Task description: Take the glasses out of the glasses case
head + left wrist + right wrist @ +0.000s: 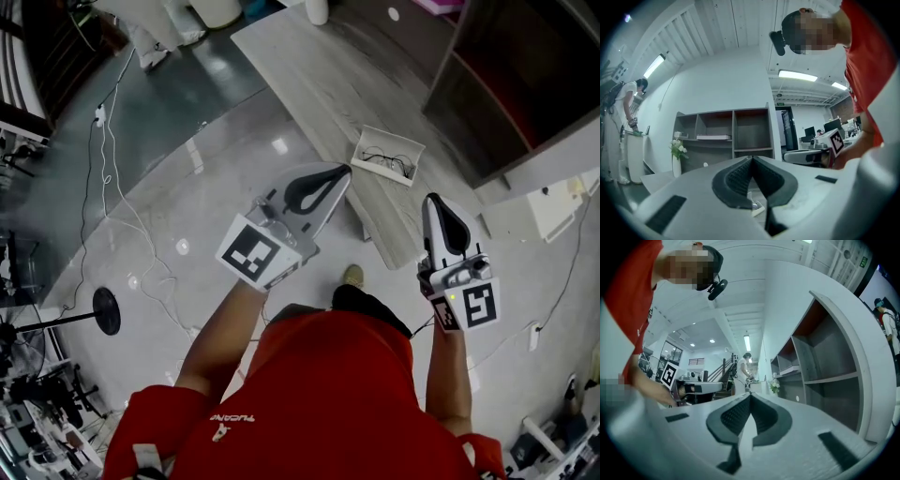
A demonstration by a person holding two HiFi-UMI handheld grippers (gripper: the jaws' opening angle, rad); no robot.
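A white glasses case [386, 155] lies open near the close end of a long wooden table [319, 66], with dark glasses inside it. My left gripper [345, 170] is held level in the air, its tip just short of the case's left corner, jaws shut and empty. In the left gripper view its black pads meet at the tip [751, 158], and a bit of the white case [757, 206] shows through the gap below them. My right gripper [432, 198] hangs to the right of the table end, also shut and empty, its pads touching [750, 395].
A dark shelf unit [506, 75] stands right of the table; it also fills the left gripper view [736, 136], beside a vase of flowers [676, 157]. Cables [112, 187] and a round stand base [106, 310] lie on the floor at left. A person [623, 117] stands at the far left.
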